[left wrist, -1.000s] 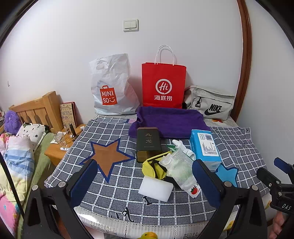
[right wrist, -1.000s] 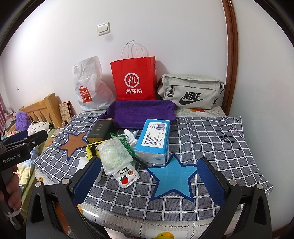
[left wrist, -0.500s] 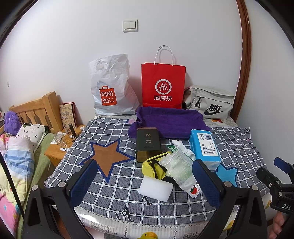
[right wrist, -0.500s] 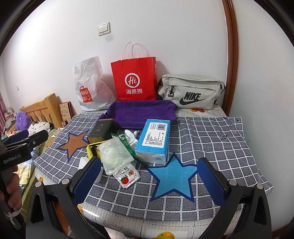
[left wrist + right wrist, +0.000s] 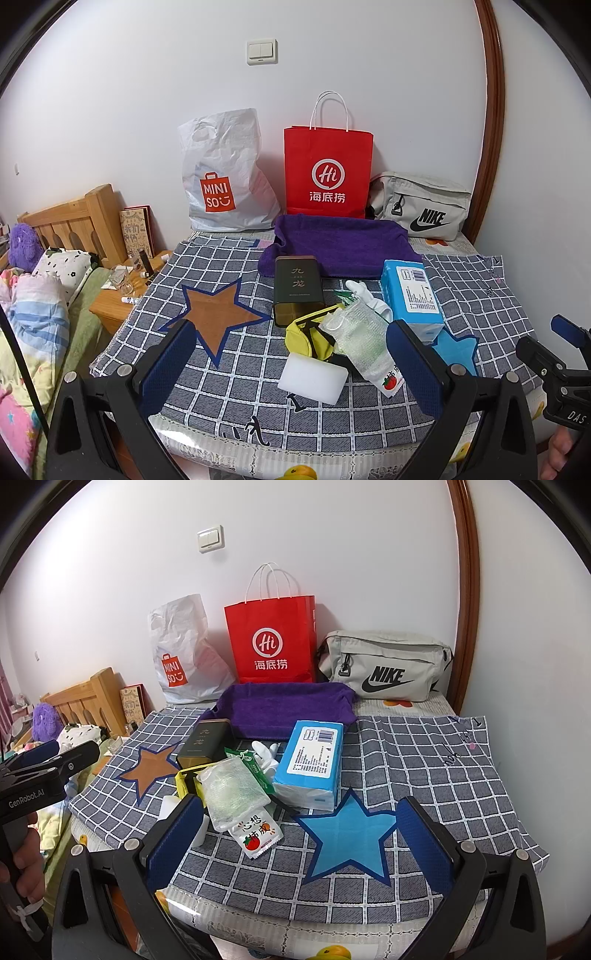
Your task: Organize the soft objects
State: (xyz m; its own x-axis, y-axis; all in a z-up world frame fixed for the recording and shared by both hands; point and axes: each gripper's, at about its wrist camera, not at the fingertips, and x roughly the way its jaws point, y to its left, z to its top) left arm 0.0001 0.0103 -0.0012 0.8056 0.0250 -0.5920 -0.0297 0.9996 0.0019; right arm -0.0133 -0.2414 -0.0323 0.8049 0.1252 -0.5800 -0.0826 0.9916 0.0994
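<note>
Left gripper jaws wide apart, holding nothing, low over near edge of checked cloth on the counter; white sponge block lies between its fingers in view; right gripper jaws also wide apart, empty, framing the blue star patch; soft clutter sits mid-cloth: bubble-wrap pouch on top of yellow item, blue tissue pack just right of it, dark tin behind; folded purple towel further back, in front of red paper bag; Nike bag at back right.
</note>
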